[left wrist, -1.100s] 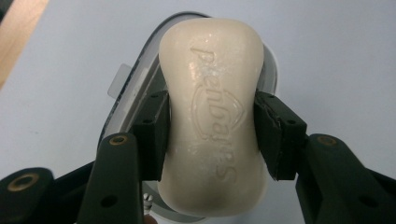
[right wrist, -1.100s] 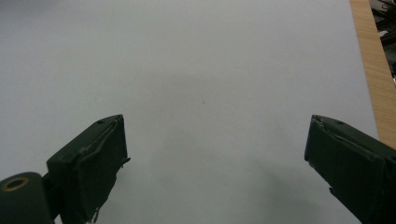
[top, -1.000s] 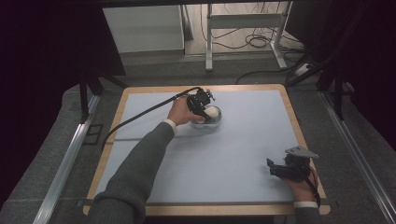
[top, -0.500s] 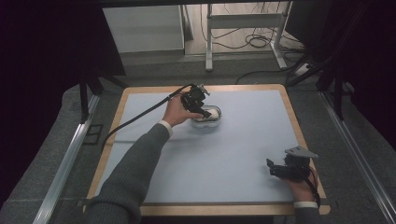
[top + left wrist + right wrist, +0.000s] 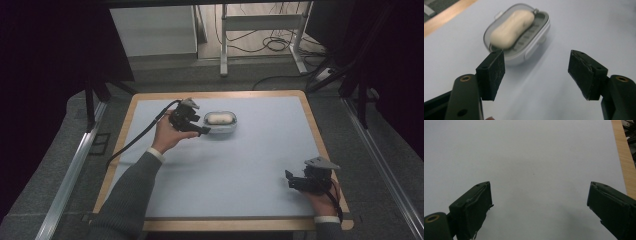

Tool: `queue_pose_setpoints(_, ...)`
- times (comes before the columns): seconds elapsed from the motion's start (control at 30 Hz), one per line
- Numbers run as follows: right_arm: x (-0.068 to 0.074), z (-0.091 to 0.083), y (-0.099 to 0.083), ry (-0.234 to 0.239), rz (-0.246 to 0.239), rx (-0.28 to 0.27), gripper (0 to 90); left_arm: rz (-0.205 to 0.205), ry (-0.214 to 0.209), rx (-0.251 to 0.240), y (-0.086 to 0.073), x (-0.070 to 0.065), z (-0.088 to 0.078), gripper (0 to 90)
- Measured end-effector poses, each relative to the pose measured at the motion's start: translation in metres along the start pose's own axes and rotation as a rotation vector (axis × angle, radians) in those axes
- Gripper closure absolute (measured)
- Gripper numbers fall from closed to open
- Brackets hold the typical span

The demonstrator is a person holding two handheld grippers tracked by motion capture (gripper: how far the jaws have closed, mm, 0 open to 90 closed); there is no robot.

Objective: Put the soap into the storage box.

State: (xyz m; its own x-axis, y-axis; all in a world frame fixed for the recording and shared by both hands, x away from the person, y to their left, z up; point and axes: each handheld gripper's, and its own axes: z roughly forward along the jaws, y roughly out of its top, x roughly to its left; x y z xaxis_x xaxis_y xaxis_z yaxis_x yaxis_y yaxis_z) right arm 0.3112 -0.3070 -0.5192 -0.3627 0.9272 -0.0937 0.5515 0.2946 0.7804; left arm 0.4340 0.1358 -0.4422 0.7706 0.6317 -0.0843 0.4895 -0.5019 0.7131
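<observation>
A soap dish (image 5: pixel 220 123) holding a pale soap bar (image 5: pixel 511 29) sits toward the far middle of the worktop (image 5: pixel 250 165). The left hand-held gripper (image 5: pixel 197 129) hovers just beside the dish's near-left side, jaws spread wide and holding nothing. The right hand-held gripper (image 5: pixel 292 181) rests well apart near the front right corner, also wide open and empty. If the dish is to be gripped, the likely best approach is to centre both jaws across its short sides before squeezing, so it doesn't skate on the smooth surface.
</observation>
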Motion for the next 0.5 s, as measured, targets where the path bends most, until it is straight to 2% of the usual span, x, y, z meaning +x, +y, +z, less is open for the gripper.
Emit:
queue_pose_setpoints(0.1, 0.000, -0.001, 0.001, -0.002, 0.002, -0.003, 5.5, -0.031, -0.001, -0.022, -0.021, 0.000, -0.011, 29.6)
queue_pose_setpoints(0.17, 0.000, -0.001, 0.001, -0.003, 0.001, -0.002, 5.5, -0.040, 0.006, -0.017, -0.035, 0.000, -0.017, 28.0)
queue_pose_setpoints(0.2, 0.000, 0.000, 0.000, -0.002, 0.002, -0.001, 5.5, -0.045, 0.014, -0.014, -0.041, -0.001, -0.020, 27.4)
queue_pose_setpoints(0.23, 0.000, 0.000, 0.000, -0.004, 0.001, 0.000, 5.5, -0.030, 0.043, -0.005, -0.047, -0.005, -0.023, 26.1)
queue_pose_setpoints(0.27, 0.001, 0.000, 0.000, -0.004, 0.000, 0.000, 5.5, -0.042, 0.047, -0.019, -0.054, -0.008, -0.026, 25.6)
queue_pose_setpoints(0.33, 0.001, -0.001, 0.001, -0.004, -0.002, 0.002, 5.5, -0.064, 0.022, -0.042, -0.068, -0.012, -0.031, 25.5)
queue_pose_setpoints(0.5, 0.001, -0.001, 0.001, -0.004, -0.002, -0.001, 5.5, -0.113, 0.044, -0.069, -0.100, -0.020, -0.041, 25.4)
